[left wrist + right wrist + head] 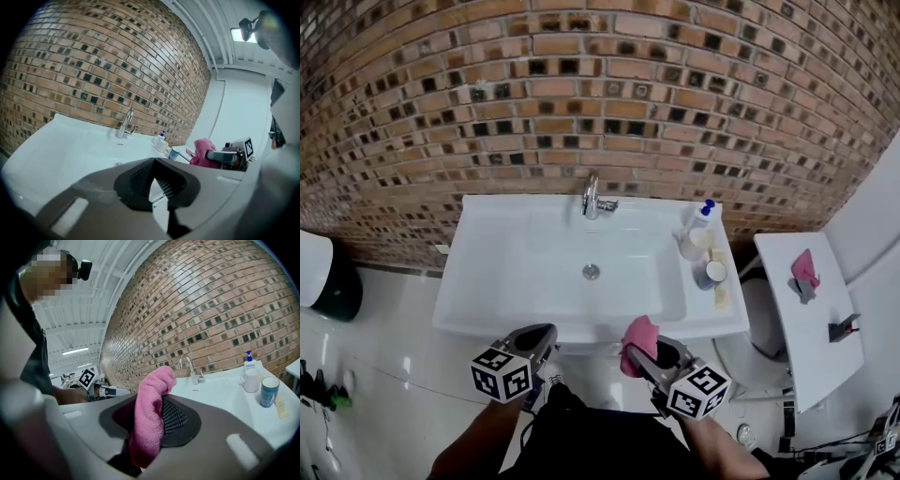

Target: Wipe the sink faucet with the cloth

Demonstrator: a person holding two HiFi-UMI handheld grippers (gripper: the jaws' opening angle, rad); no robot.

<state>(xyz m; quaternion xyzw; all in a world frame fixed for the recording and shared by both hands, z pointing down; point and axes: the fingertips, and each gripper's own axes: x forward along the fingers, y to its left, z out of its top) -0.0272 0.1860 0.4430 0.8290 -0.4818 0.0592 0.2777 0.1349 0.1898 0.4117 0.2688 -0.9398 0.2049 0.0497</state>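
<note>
The chrome faucet (592, 199) stands at the back rim of the white sink (534, 267), against the brick wall. Both grippers hang in front of the sink's near edge, well short of the faucet. My right gripper (643, 346) is shut on a pink cloth (637, 335), which sticks up out of its jaws. In the right gripper view the cloth (150, 413) fills the jaws of that gripper (157, 404), with the faucet (191, 369) beyond. My left gripper (545, 337) is shut and holds nothing. Its own view shows that gripper (153, 162), the faucet (126, 123) and the cloth (202, 151).
A pump bottle (702, 217), a white mug (694, 243) and a blue cup (711, 273) stand on the sink's right ledge. A toilet (761, 342) and a white shelf (806, 314) are to the right. A dark bin (326, 277) sits at left.
</note>
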